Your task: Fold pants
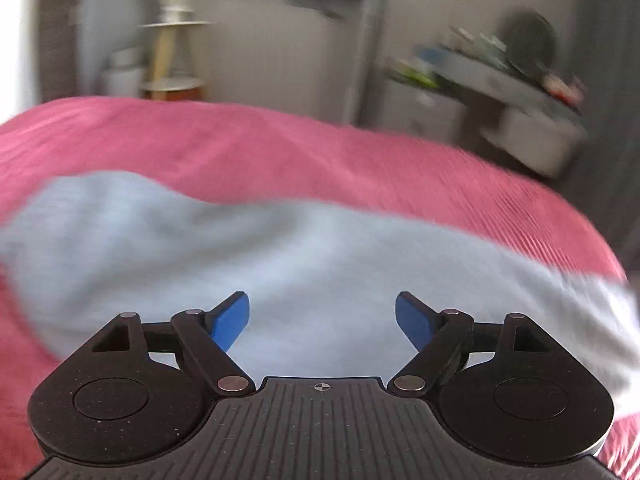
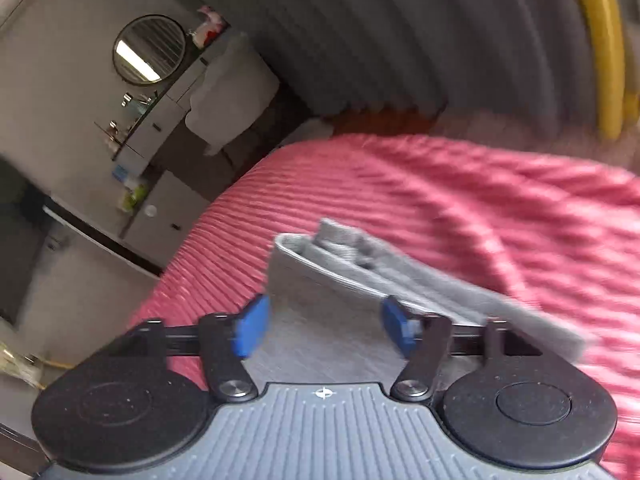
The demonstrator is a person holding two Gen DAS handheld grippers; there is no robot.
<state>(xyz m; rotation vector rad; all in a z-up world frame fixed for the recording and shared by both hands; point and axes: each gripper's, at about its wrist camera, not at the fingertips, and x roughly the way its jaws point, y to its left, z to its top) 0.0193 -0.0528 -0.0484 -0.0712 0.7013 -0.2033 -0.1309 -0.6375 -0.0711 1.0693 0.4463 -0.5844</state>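
Observation:
Light grey pants (image 1: 280, 248) lie spread across a pink ribbed bedspread (image 1: 248, 140), blurred by motion. My left gripper (image 1: 322, 320) hovers over the cloth with its blue pads (image 1: 230, 322) wide apart and nothing between them. In the right wrist view the pants (image 2: 332, 280) show a folded edge with the waistband layers stacked at the far end. My right gripper (image 2: 324, 326) stands open just above that folded end, the blue pads (image 2: 252, 330) clear of the fabric.
The pink bedspread (image 2: 500, 208) fills most of both views. Beyond the bed stand a white cabinet (image 1: 280, 52), a cluttered dresser (image 1: 500, 80), a round mirror (image 2: 149, 50), grey curtains (image 2: 380, 32) and a yellow pole (image 2: 600, 48).

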